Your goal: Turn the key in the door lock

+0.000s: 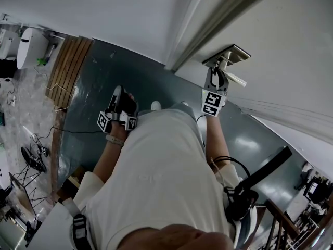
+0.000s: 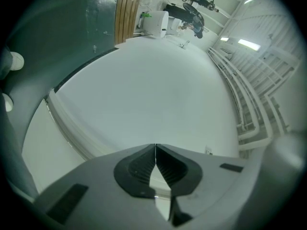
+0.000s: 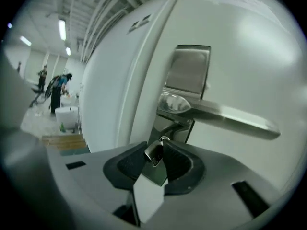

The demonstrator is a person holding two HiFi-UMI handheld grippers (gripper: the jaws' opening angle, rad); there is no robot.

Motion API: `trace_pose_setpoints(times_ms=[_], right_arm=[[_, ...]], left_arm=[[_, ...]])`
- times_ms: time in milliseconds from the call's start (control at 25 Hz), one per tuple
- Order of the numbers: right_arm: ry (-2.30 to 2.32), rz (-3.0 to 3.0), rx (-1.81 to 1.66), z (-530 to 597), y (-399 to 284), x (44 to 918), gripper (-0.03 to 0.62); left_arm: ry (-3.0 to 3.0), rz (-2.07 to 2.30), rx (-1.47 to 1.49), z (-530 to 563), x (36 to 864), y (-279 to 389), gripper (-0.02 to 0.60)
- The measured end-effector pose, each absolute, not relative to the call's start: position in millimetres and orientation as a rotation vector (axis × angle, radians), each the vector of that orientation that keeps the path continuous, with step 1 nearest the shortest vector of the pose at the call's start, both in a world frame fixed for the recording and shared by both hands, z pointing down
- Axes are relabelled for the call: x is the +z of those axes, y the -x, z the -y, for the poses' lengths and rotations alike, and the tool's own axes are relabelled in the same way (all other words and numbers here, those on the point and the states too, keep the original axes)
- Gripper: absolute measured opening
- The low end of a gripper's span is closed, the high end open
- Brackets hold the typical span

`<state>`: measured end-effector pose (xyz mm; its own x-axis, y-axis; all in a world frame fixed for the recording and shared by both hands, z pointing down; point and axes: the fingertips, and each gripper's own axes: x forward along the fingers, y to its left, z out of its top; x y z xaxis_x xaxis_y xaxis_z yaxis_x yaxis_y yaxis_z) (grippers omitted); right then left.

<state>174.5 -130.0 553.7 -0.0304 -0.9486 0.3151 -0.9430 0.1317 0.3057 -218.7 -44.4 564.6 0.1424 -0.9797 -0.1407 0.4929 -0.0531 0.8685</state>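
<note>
Right gripper view: the key (image 3: 153,154) is pinched between the right gripper (image 3: 155,145) pads, stuck in the lock (image 3: 173,128) just under the door handle (image 3: 225,119). The left gripper (image 2: 155,148) is kept closed, nothing held.

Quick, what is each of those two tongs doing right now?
Left tongs: closed, holding nothing.
Right tongs: closed on the key.
</note>
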Motion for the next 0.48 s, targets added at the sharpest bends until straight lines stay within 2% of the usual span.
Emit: trace_pose_setpoints(times_ms=[160, 480], right_arm=[[-2.047, 2.223, 0.511, 129.2, -182.5, 553.6, 0.077], [-2.252, 2.392, 1.391, 133.7, -192.0, 550.7, 0.077]], left_arm=[[-0.976, 0.658, -1.351, 41.9, 563.1, 221.1, 0.008], [-0.976, 0.667, -1.354, 45.2, 558.8, 218.9, 0.008]])
